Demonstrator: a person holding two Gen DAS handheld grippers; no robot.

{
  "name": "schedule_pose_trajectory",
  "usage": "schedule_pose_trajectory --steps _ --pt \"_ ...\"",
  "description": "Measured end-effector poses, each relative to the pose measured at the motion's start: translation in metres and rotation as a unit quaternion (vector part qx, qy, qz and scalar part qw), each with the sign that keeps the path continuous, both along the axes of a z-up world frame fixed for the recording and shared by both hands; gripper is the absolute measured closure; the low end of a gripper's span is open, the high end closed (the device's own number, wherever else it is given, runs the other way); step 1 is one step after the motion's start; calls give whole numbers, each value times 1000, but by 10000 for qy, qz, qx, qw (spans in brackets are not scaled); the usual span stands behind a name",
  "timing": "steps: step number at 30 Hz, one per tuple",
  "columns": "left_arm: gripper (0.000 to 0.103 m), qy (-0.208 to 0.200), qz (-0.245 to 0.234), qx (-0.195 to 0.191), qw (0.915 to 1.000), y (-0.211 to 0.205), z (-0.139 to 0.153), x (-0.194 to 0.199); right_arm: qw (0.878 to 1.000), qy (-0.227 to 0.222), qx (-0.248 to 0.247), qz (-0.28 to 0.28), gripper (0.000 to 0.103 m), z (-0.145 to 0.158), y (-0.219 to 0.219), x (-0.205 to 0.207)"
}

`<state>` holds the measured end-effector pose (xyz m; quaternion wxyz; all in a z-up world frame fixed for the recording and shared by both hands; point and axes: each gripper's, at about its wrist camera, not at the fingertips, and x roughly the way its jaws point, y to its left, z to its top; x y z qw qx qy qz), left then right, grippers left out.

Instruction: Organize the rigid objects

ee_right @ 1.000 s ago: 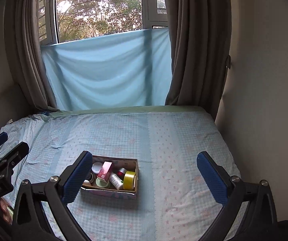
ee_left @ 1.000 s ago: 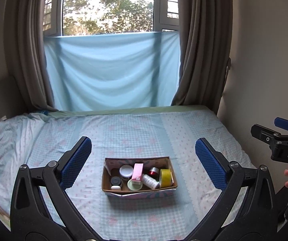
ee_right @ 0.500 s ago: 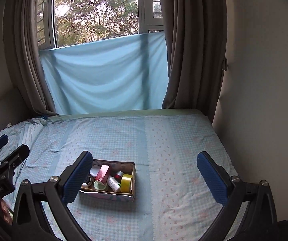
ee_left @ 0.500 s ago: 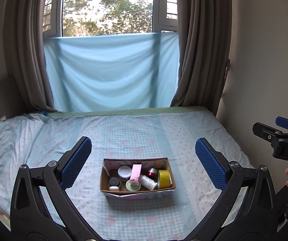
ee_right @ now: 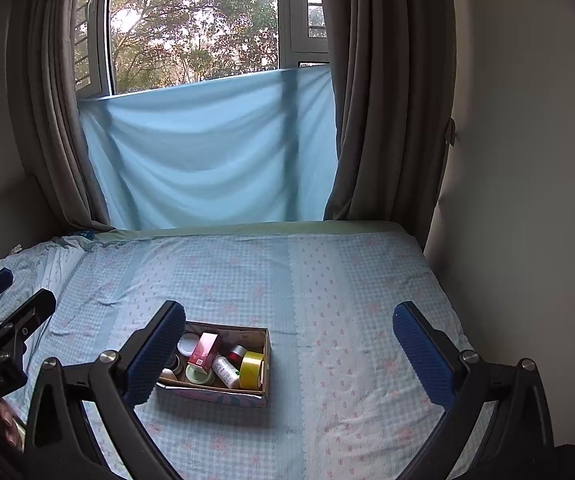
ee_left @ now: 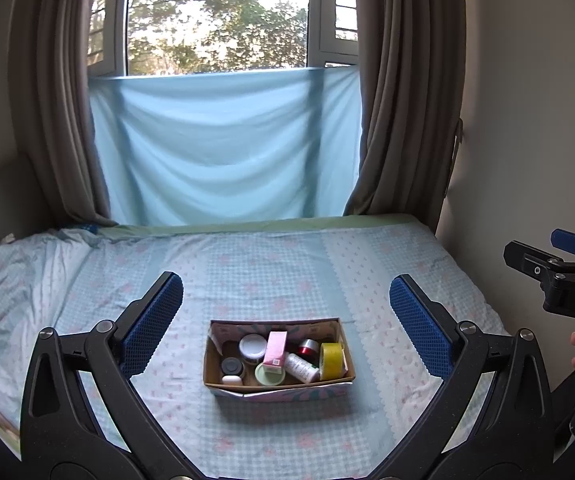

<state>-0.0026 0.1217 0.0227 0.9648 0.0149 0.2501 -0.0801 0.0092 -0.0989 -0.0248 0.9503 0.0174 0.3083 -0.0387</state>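
- Left gripper [ee_left: 283, 320]: jaws spread wide, holding nothing, above the bed [ee_left: 407, 264].
- Right gripper [ee_right: 287, 344]: jaws spread wide, holding nothing.
- Cardboard box [ee_left: 279, 390]: mid-bed, toward the near edge; holds yellow tape roll [ee_left: 331, 360], pink carton [ee_left: 276, 346], white bottle [ee_left: 301, 368], jars.

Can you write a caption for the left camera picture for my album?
Open left gripper above a cardboard box of small things on the bed.
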Motion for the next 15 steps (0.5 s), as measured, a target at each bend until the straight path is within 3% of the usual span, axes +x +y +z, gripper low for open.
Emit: schedule_pose_trajectory --steps 15 --pt "0 -11 5 9 10000 0 -1 3 10000 -8 -5 -21 0 1 1 4"
